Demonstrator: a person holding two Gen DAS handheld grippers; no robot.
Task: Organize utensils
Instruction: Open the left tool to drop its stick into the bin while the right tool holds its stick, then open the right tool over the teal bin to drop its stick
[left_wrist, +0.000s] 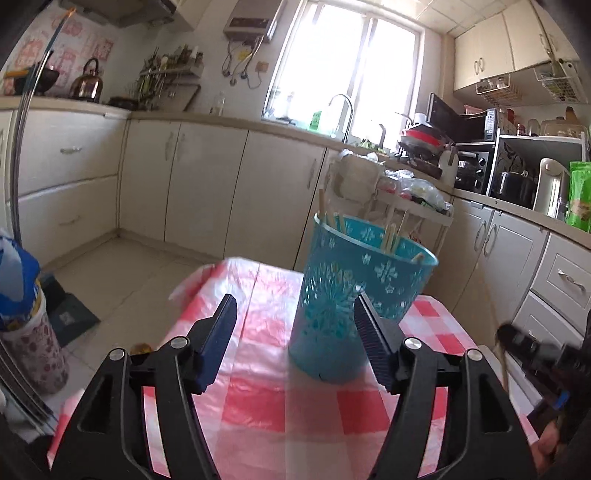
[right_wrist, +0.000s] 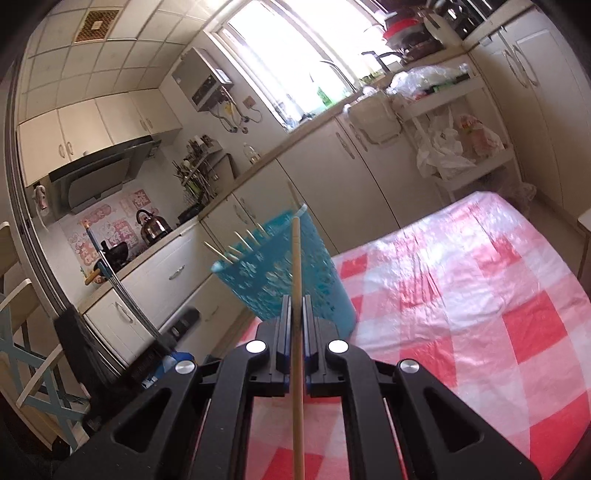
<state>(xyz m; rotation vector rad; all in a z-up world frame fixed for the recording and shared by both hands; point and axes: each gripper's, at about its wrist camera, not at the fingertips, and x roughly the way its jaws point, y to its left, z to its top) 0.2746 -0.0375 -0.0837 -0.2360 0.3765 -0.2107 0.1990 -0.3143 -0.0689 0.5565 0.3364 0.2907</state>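
A tall blue plastic basket with white flower shapes (left_wrist: 354, 295) stands on the table with the shiny red and white checked cloth (left_wrist: 258, 398), in the middle of the left wrist view. Thin wooden chopsticks (left_wrist: 391, 232) already poke out of its top, so this looks like where the sticks go. The left gripper (left_wrist: 295, 325) has its jaws wide apart with nothing in them; the basket sits just past them. The right gripper (right_wrist: 296, 306) has its jaws closed tight on one long wooden chopstick (right_wrist: 297, 332). The stick points at the basket in the middle of the right wrist view, likely ready to drop in.
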